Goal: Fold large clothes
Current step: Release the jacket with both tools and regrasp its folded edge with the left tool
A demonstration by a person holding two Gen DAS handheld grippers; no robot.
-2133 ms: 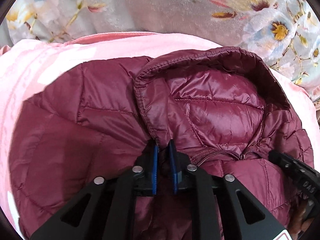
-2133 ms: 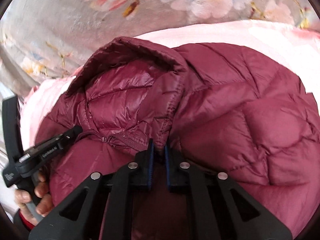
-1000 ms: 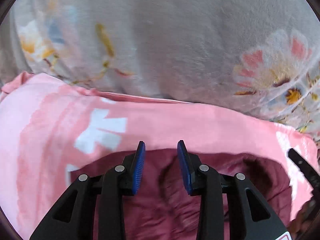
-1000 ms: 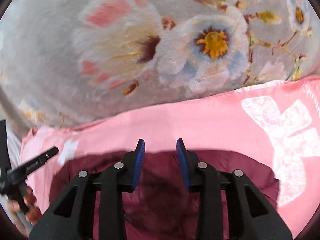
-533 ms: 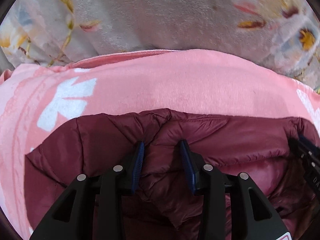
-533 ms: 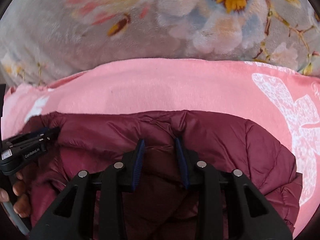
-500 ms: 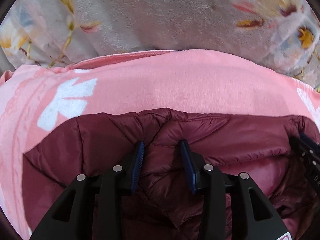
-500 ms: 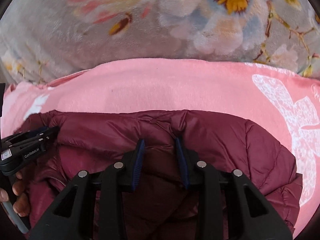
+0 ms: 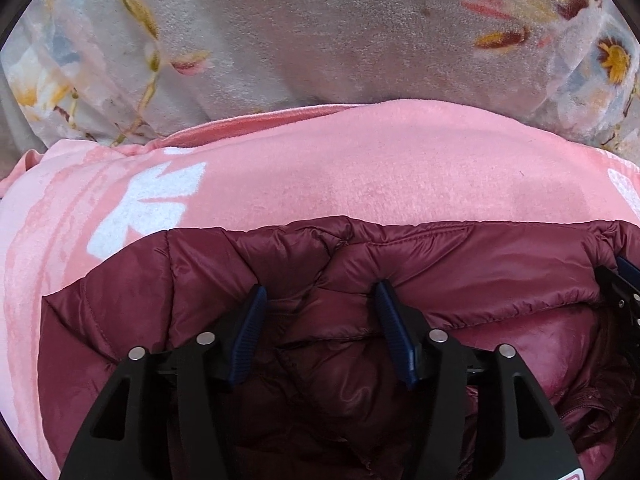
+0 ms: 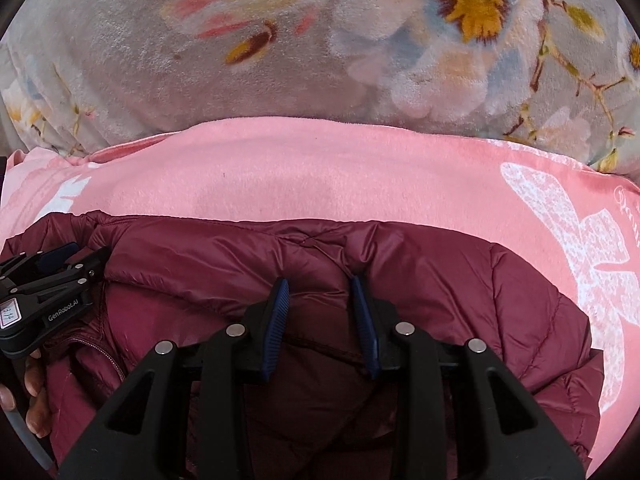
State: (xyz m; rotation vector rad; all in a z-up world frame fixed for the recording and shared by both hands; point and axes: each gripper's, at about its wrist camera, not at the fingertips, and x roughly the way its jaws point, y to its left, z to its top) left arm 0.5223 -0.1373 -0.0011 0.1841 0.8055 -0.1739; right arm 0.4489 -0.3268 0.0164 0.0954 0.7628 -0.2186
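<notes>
A maroon quilted puffer jacket (image 9: 460, 272) lies on a pink blanket (image 9: 360, 168), its upper part folded down toward me. My left gripper (image 9: 320, 294) is open, its blue fingertips resting on the jacket's folded edge with fabric between them but not pinched. My right gripper (image 10: 320, 286) is also open, standing the same way over the jacket (image 10: 460, 280) further right. The left gripper also shows at the left edge of the right wrist view (image 10: 48, 280), held by a hand. The jacket's zipper (image 10: 100, 352) shows beneath it.
The pink blanket (image 10: 320, 172) has white butterfly prints (image 10: 580, 248). Beyond it lies a grey plush blanket with a flower pattern (image 10: 360, 40), which also fills the top of the left wrist view (image 9: 320, 32).
Both grippers were shut on the hood edge, carried it forward and down, then opened. Since half a second ago the jacket lies still and the left jaws have opened a little wider.
</notes>
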